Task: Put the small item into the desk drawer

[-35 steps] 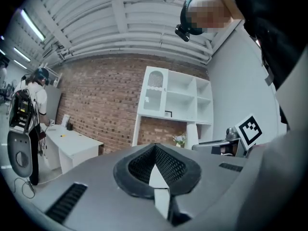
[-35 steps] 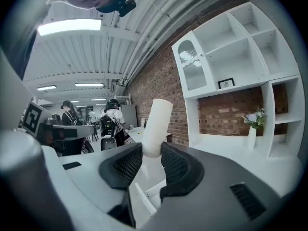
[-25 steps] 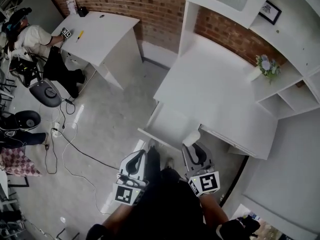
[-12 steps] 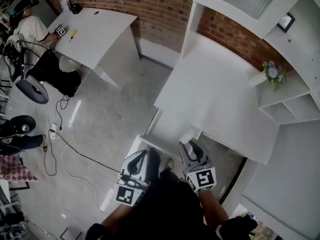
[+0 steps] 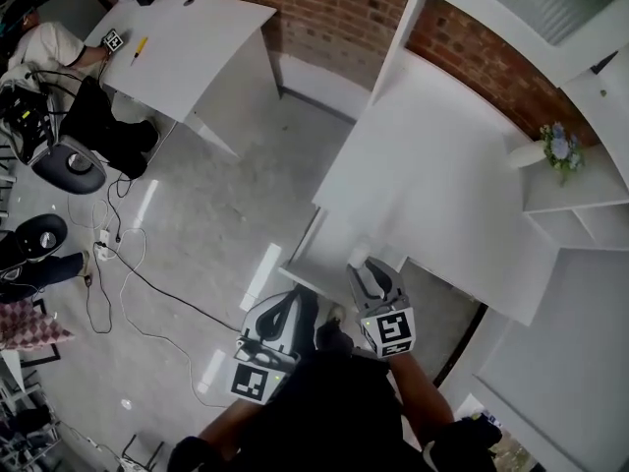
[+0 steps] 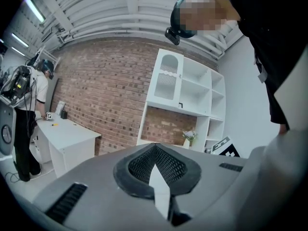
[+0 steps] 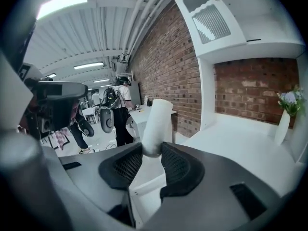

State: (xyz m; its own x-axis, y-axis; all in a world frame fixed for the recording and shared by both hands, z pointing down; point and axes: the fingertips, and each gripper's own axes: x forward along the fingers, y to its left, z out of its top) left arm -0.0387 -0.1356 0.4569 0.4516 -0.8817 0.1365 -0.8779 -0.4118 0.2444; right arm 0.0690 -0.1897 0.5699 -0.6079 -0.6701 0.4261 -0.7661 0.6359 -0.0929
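Observation:
My right gripper [image 5: 366,267] is shut on a small white cylinder [image 5: 360,257], which stands up between the jaws in the right gripper view [image 7: 155,121]. It hovers at the near edge of the open white drawer [image 5: 329,236] under the white desk [image 5: 432,165]. The drawer's inside looks bare. My left gripper [image 5: 298,301] hangs lower left of the drawer, below its front edge, jaws together and nothing in them [image 6: 155,148].
A shelf unit with a flower vase [image 5: 556,151] stands at the desk's right end against the brick wall. A second white desk [image 5: 187,37] with a seated person [image 5: 44,47] is at the far left. Cables [image 5: 128,268] lie on the floor.
The right gripper with the white cylinder has moved a little forward and left, to the drawer's near edge. The left gripper has stayed low beside it. The head view has shifted.

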